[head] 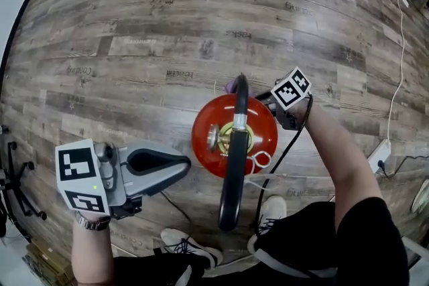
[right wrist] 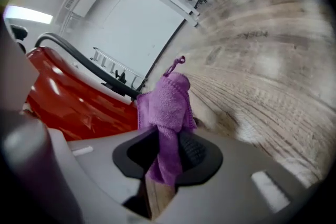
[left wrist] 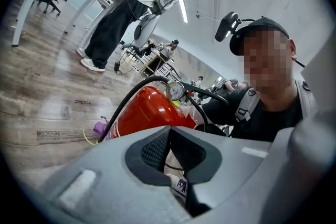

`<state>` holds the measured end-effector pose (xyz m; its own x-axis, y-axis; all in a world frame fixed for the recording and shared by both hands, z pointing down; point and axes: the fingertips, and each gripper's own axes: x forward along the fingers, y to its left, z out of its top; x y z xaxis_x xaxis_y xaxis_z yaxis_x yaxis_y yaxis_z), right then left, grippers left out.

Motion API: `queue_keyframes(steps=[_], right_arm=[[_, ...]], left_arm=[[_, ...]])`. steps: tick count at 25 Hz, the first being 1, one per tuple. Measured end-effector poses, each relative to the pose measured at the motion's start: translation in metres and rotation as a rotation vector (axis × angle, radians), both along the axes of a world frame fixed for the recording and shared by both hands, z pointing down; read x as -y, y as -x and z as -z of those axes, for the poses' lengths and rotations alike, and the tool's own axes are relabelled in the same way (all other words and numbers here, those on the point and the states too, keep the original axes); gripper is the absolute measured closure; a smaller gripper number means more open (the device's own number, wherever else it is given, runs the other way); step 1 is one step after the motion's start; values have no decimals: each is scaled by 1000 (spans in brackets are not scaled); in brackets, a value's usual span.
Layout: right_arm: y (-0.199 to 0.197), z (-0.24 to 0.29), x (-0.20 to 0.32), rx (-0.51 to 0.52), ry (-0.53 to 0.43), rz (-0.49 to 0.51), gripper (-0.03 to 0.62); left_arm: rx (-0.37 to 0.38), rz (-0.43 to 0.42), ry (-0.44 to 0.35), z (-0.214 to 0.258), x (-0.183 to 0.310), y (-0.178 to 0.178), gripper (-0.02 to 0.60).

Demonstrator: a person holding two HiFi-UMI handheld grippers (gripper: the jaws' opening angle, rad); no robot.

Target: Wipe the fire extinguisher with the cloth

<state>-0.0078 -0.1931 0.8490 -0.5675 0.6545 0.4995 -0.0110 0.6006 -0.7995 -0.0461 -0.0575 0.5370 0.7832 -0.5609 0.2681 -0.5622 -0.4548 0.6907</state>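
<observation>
The fire extinguisher (head: pixel 265 127) stands upright on the wooden floor (head: pixel 167 30). I look almost straight down on its red top, where a pressure gauge (head: pixel 213 137) sits and a black hose (head: pixel 234 164) arcs across.

My right tool (head: pixel 265 98) is at the extinguisher's upper right shoulder. Its jaws are clamped on the purple cloth (right wrist: pixel 168 107), which bunches up beyond the pads and hangs down between them. The right gripper view shows the bunched cloth just beside the red body (right wrist: pixel 63 97), but I cannot tell whether it touches. From above, a bit of the cloth (head: pixel 230 86) peeks out past the extinguisher's far edge.

My left tool (head: pixel 182 165) is on the extinguisher's left side, pointing at it, close to the red body but not touching. Its jaws are fully closed with nothing between them.
</observation>
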Motion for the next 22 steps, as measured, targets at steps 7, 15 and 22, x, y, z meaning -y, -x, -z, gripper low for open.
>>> queue_keyframes(steps=[7, 15, 22], right_arm=[[1, 180, 4, 332, -39, -30, 497], [-21, 346, -17, 522, -290, -11, 497], [-30, 351, -48, 518, -477, -66, 497]], left_arm=[[-9, -44, -65, 15, -4, -7, 584], [-32, -70, -164, 39, -1, -5, 584], [-48, -67, -159, 36, -10, 1, 584]])
